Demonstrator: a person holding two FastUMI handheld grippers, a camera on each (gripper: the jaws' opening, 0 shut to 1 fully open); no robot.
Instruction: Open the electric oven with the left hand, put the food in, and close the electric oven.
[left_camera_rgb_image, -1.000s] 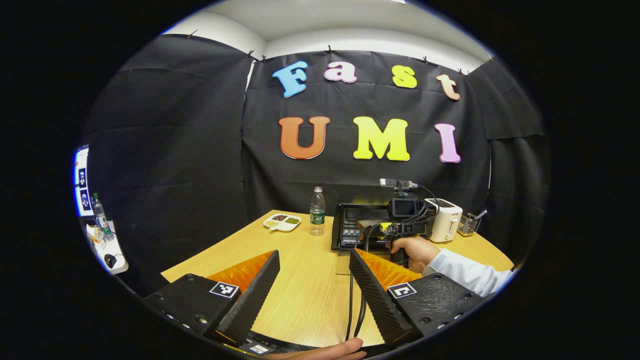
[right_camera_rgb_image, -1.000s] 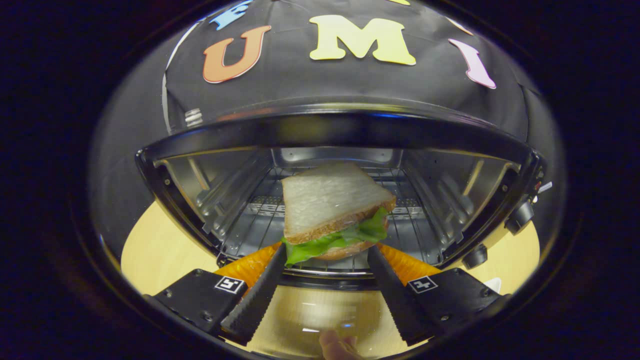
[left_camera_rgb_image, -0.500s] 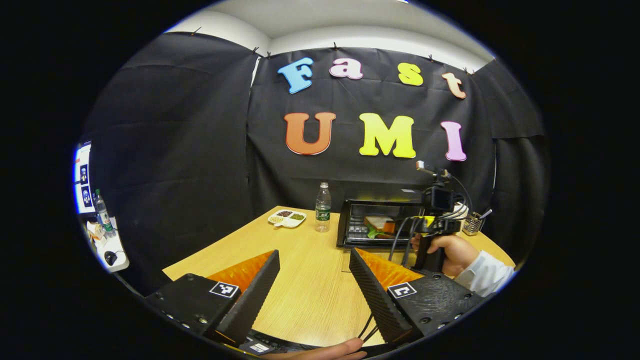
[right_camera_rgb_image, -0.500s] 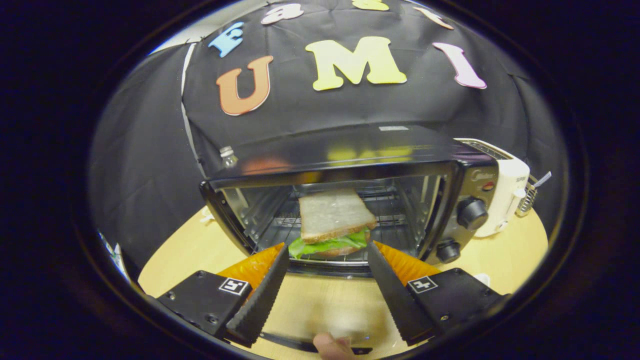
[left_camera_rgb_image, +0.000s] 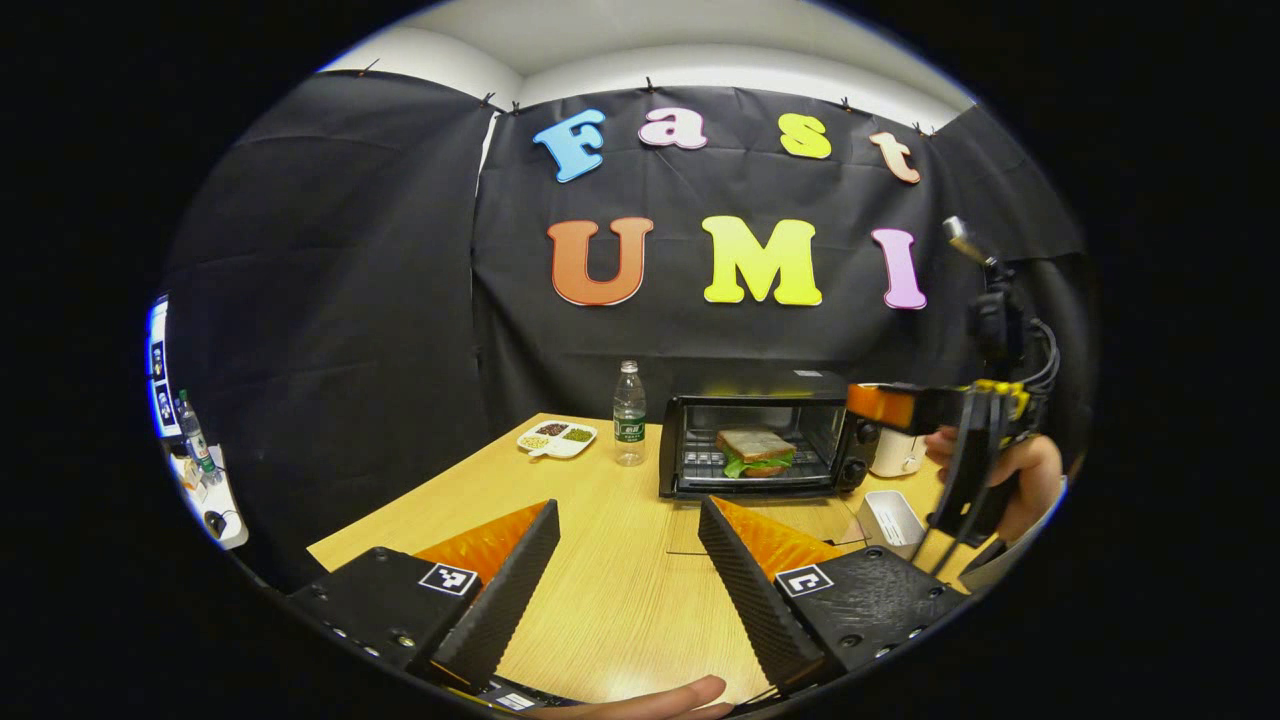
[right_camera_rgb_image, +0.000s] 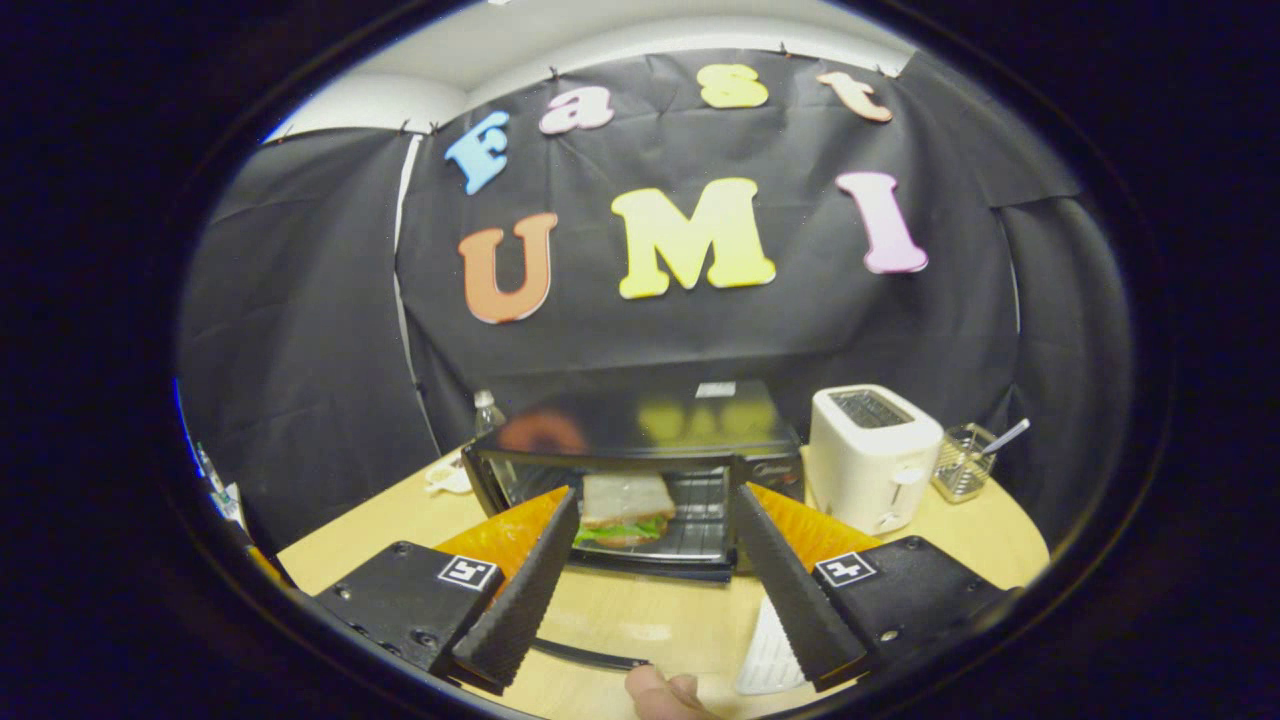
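The black electric oven (left_camera_rgb_image: 765, 402) stands at the back of the wooden table with its door folded down. A sandwich (left_camera_rgb_image: 756, 452) of white bread and lettuce lies on the rack inside. My left gripper (left_camera_rgb_image: 628, 510) hovers open over the table, well short of the oven, with nothing between its fingers. In the right gripper view, the oven (right_camera_rgb_image: 640, 425) and sandwich (right_camera_rgb_image: 622, 508) sit ahead. My right gripper (right_camera_rgb_image: 656, 493) is open and empty, pulled back from the opening. In the left gripper view, the right gripper (left_camera_rgb_image: 900, 406) is raised right of the oven, held by a hand (left_camera_rgb_image: 1015, 480).
A water bottle (left_camera_rgb_image: 629, 412) and a divided white plate (left_camera_rgb_image: 557, 438) stand left of the oven. A white toaster (right_camera_rgb_image: 872, 455) and a mesh utensil holder (right_camera_rgb_image: 960, 465) stand to its right. A small white container (left_camera_rgb_image: 890, 520) lies in front of the toaster.
The right gripper has drawn back out of the oven and risen to the right, leaving the sandwich on the rack. The left gripper has barely moved.
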